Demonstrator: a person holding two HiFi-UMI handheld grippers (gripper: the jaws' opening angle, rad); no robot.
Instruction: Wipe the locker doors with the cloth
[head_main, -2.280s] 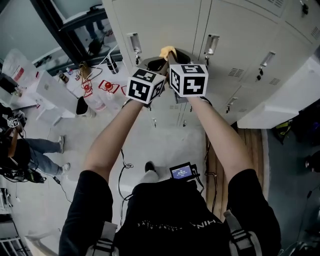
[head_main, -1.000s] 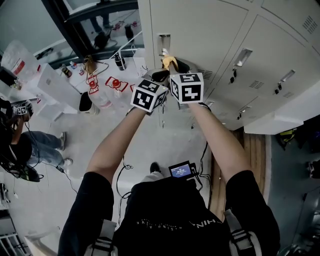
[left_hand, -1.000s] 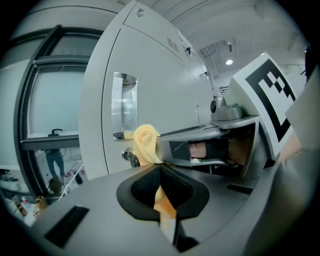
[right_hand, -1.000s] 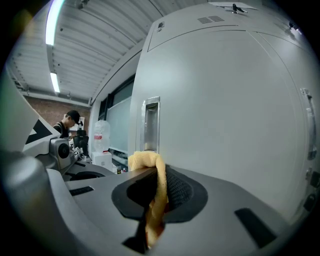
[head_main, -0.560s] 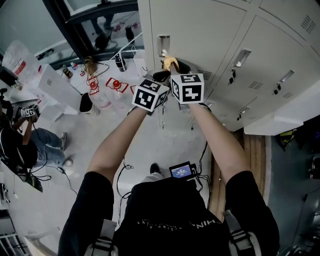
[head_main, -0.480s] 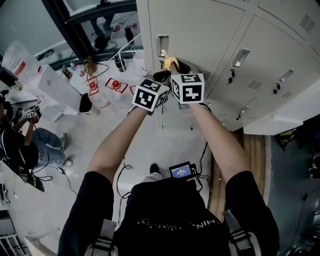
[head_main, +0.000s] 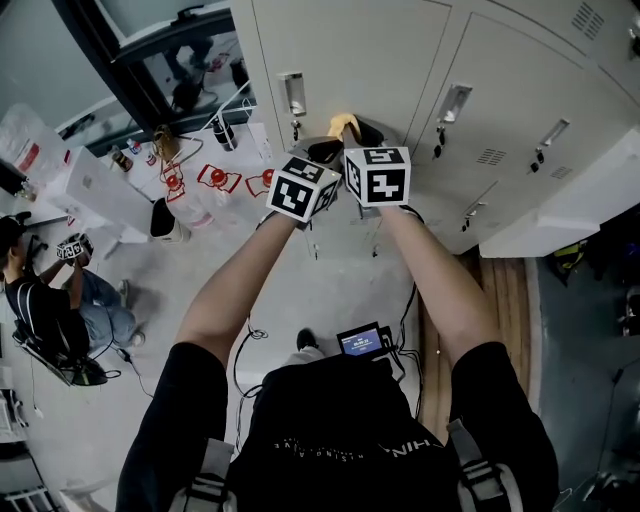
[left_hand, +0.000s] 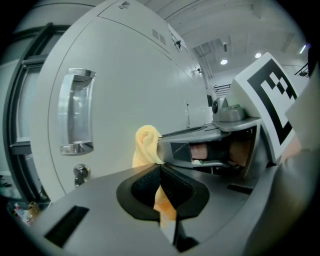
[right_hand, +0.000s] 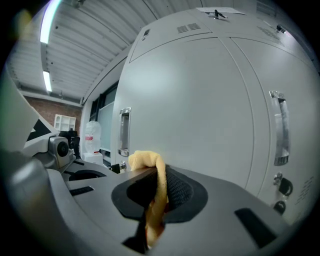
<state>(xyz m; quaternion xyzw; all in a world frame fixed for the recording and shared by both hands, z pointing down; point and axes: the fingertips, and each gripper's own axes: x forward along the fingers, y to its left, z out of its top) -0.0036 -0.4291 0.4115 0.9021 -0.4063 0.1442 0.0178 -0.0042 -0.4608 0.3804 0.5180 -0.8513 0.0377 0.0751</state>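
Note:
A yellow cloth (head_main: 343, 122) is pressed against a pale grey locker door (head_main: 350, 60), to the right of its recessed handle (head_main: 292, 92). Both grippers are held side by side at it. My left gripper (head_main: 322, 150) and my right gripper (head_main: 358, 133) are each shut on the cloth. In the left gripper view the cloth (left_hand: 147, 144) bunches up past the shut gripper (left_hand: 161, 172), close to the door (left_hand: 125, 95). In the right gripper view the cloth (right_hand: 150, 162) folds over the shut gripper (right_hand: 157, 187) in front of the door (right_hand: 200, 110).
More locker doors with handles (head_main: 452, 102) run to the right. A white ledge (head_main: 560, 215) juts out at right above a wooden floor strip (head_main: 500, 290). Bottles and clutter (head_main: 190, 180) sit on the floor at left, near a seated person (head_main: 45, 315). Cables (head_main: 250, 335) lie below.
Both grippers have slid the cloth to the right across the door, away from the left handle it sat just under half a second ago. Both stay shut on it.

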